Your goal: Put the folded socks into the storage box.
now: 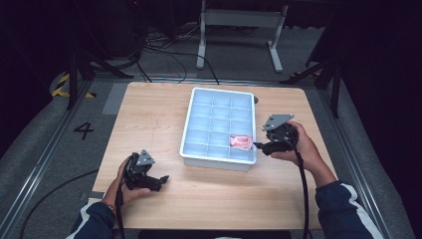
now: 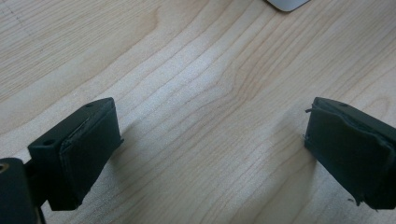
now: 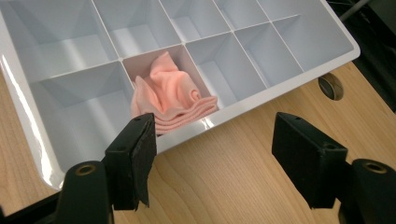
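High view — right tool [image 1: 258, 145], spread, empty, beside white tray [image 1: 196, 102] holding pink cloth [image 1: 241, 141]; left tool [image 1: 161, 179] spread, empty — over counter [image 1: 149, 114].

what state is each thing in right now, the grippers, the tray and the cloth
left gripper: open, nothing between its jaws, over bare wood
right gripper: open, empty, beside the tray
white plastic compartment tray: flat on the table, one compartment filled
pink folded cloth: crumpled inside an edge compartment
light wooden table: bears the tray
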